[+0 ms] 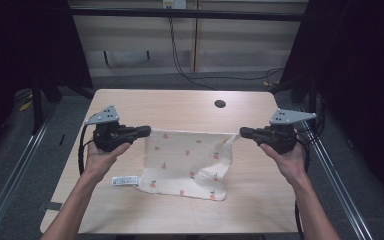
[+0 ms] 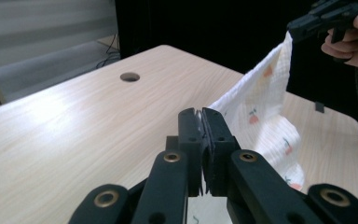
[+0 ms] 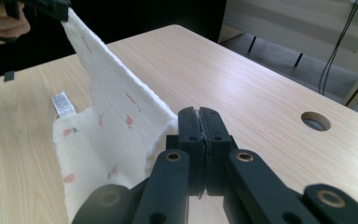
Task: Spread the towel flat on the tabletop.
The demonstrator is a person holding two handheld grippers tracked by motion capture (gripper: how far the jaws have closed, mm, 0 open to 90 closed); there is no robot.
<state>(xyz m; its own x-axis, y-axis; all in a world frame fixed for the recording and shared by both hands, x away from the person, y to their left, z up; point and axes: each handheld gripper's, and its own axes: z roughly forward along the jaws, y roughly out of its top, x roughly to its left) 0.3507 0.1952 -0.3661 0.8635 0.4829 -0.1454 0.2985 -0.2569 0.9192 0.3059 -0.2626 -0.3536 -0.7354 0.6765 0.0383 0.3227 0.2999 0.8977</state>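
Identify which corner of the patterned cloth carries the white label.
The near left corner of the cloth: the label lies flat on the table there, while the two far corners are held up by grippers.

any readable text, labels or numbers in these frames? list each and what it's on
No text here is legible.
Care tag sewn to the edge of the cloth: printed lines, too small and blurred to read in the high view and the right gripper view.
Cloth print: small fruit motifs, no lettering.
Table, grippers: no markings visible.

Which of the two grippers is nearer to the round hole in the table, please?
The right one. The right gripper holds the cloth corner just right of and below the hole; the left gripper holds the other corner, farther off to the hole's left.
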